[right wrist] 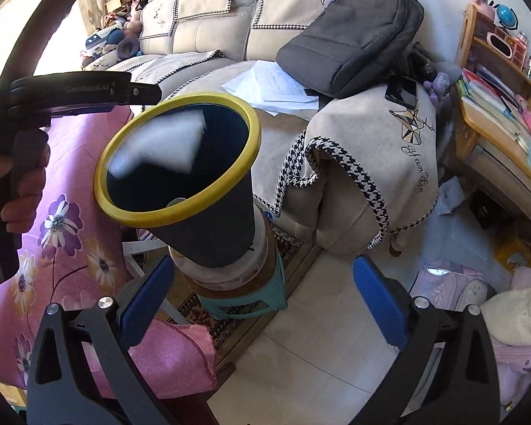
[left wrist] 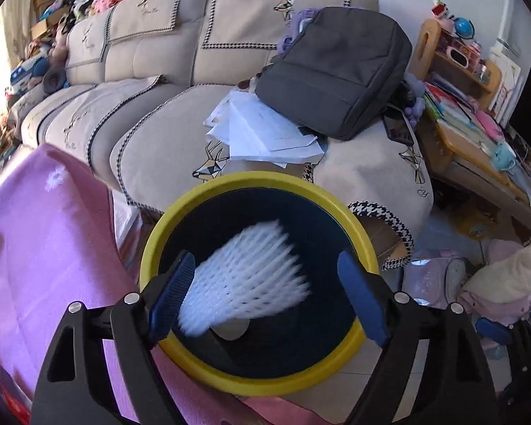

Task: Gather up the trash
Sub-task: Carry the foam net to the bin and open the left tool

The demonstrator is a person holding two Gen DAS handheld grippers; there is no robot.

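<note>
On the far left a pink floral cloth (left wrist: pixel 53 241) drapes down beside the bin, and in the right wrist view a person's hand (right wrist: pixel 24 180) grips the black handle of the left gripper (left wrist: pixel 265 294) above that cloth. The left gripper is released: its blue pads (left wrist: pixel 171 294) stand wide apart over the mouth of the bin, with nothing pressed between them. Between and below those pads the white foam net (left wrist: pixel 247 283), a piece of mesh fruit wrapping, shows motion-blurred inside the dark bin with the yellow rim (left wrist: pixel 152 248); its left edge lies close to the left pad, though whether they touch cannot be told. In the right wrist view the same net appears as a pale blur in the upper part of the opening, and the bin stands upright on a round pale container (right wrist: pixel 226 276) that sits on a teal stool (right wrist: pixel 244 301) on a patterned rug (right wrist: pixel 230 322). The right gripper (right wrist: pixel 265 304) hangs near the stool over the tiled floor (right wrist: pixel 318 354), its blue pads likewise spread and holding nothing. Behind the bin runs a beige sofa (left wrist: pixel 152 71) with deer-print covers; loose white papers (left wrist: pixel 262 134) lie on its seat, partly under a grey backpack (left wrist: pixel 336 71). A black phone (right wrist: pixel 401 92) rests on the sofa arm. To the far right a wooden desk (left wrist: pixel 478 156) carries books and toys.
</note>
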